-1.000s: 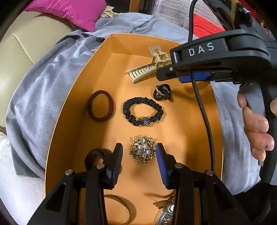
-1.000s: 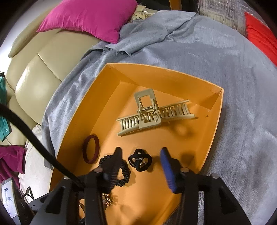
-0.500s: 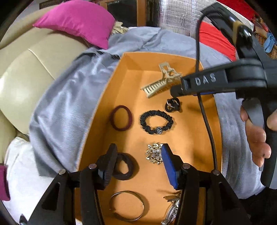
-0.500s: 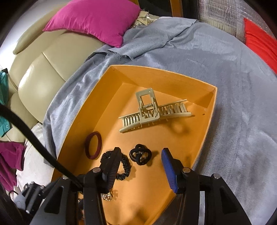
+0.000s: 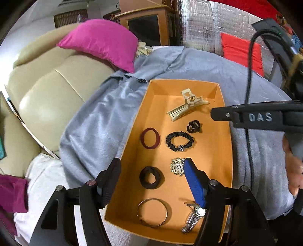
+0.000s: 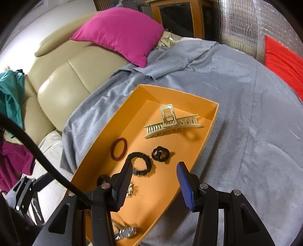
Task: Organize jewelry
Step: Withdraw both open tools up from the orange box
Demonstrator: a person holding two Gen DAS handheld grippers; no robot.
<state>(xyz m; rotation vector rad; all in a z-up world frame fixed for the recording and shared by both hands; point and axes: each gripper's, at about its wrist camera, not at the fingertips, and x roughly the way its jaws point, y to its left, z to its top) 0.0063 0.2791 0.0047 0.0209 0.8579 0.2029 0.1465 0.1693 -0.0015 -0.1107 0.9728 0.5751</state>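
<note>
Home living room. Beige leather sofa [image 6: 56, 83] at left of frame with magenta cushion [image 6: 121, 32], grey blanket [image 6: 246, 113] spread beside it, wooden cabinet [image 6: 180, 17] at top centre, red cushion [image 6: 282, 62] right, teal clothing [image 6: 9, 94] far left.

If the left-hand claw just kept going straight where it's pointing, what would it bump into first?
Probably the dark brown hair tie on the orange box floor, framed between the opening, empty left gripper jaws; depth is hard to judge.
</note>
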